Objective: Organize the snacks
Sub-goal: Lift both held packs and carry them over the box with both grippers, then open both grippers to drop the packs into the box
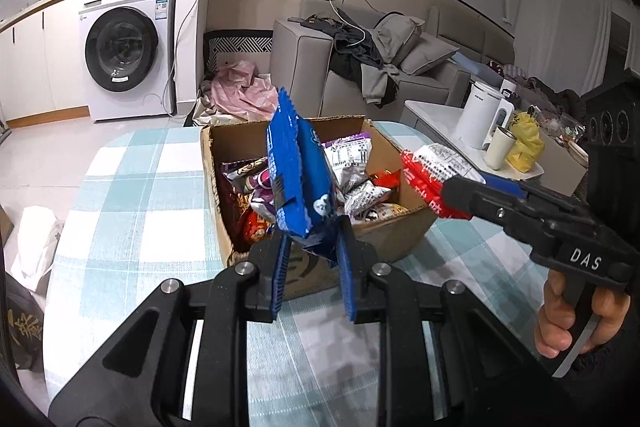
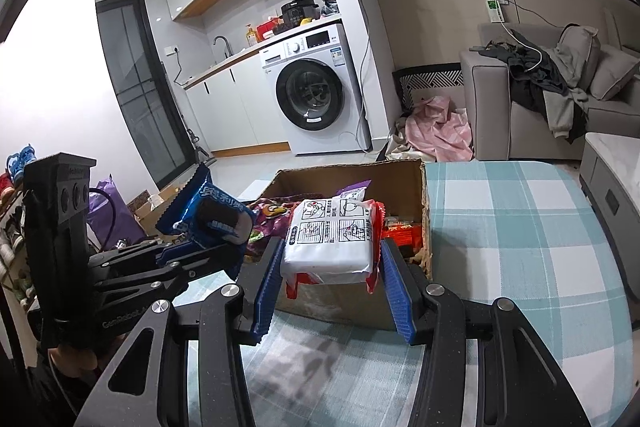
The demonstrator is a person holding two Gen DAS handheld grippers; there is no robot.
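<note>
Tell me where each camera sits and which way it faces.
Left wrist: on the left hand-held gripper, facing the box and sofa; it holds a blue packet; the right hand-held gripper and a hand show.
Right wrist: on the right hand-held gripper, facing the box and washer; it holds a white-red packet; the left hand-held gripper shows.
Shared: box, checked cloth, washer, both packets.

The blue packet [image 1: 298, 173] is glossy plastic film with a crimped, serrated edge; the red-and-white packet [image 2: 334, 241] is smooth, shiny wrap. The box [image 2: 425, 211] is matt brown cardboard, frayed at its rim. The worktop [image 2: 520, 227] wears checked woven cloth. The left tongs [image 1: 310, 277] are matt black plastic with ribbed blue pads [image 1: 280, 277] and bright metal screws
</note>
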